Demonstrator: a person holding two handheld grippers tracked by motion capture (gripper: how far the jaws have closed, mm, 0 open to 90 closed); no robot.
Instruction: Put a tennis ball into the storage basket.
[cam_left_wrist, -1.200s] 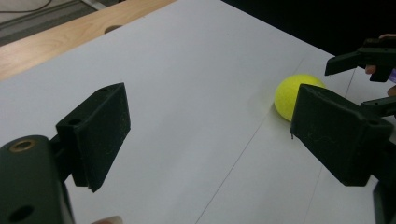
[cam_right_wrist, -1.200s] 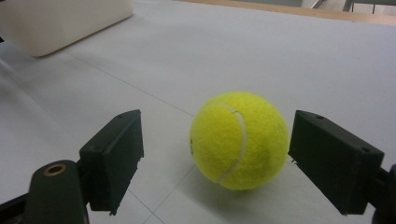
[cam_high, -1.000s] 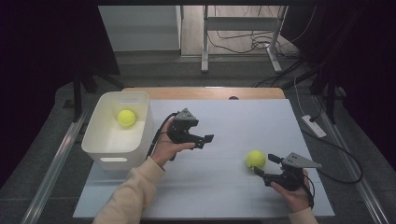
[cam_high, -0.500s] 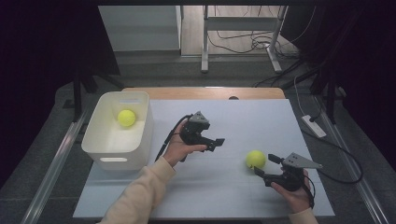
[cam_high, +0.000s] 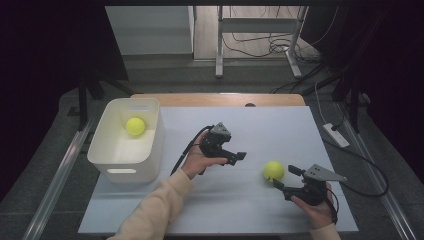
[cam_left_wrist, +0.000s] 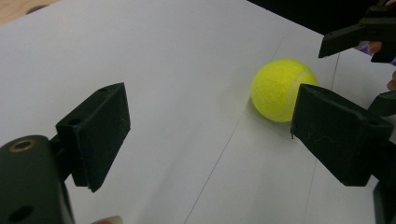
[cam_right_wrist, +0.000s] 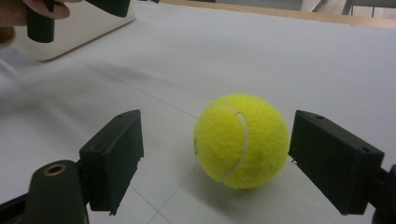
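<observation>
A yellow tennis ball (cam_high: 273, 170) lies on the white table cover (cam_high: 280, 130), right of centre. My right gripper (cam_high: 285, 177) rests just right of it, open. In the right gripper view the ball (cam_right_wrist: 240, 140) sits in the gap just ahead of the gripper's (cam_right_wrist: 219, 158) tips, and neither pad touches it. My left gripper (cam_high: 236, 157) hovers left of the ball, open and holding nothing. In the left gripper view the ball (cam_left_wrist: 280, 91) lies ahead to the right of my left gripper (cam_left_wrist: 210, 126). A second tennis ball (cam_high: 135, 126) lies inside the white bin (cam_high: 125, 160).
The white bin stands at the table's left side, and a corner of the bin (cam_right_wrist: 79, 28) appears in the right gripper view. The table's wooden far edge (cam_high: 220, 99) runs along the back. Cables (cam_high: 350, 170) trail off the right side toward the floor.
My left gripper has moved to the right and slightly down, away from the bin and toward the ball on the table. The right gripper and both balls have stayed put.
</observation>
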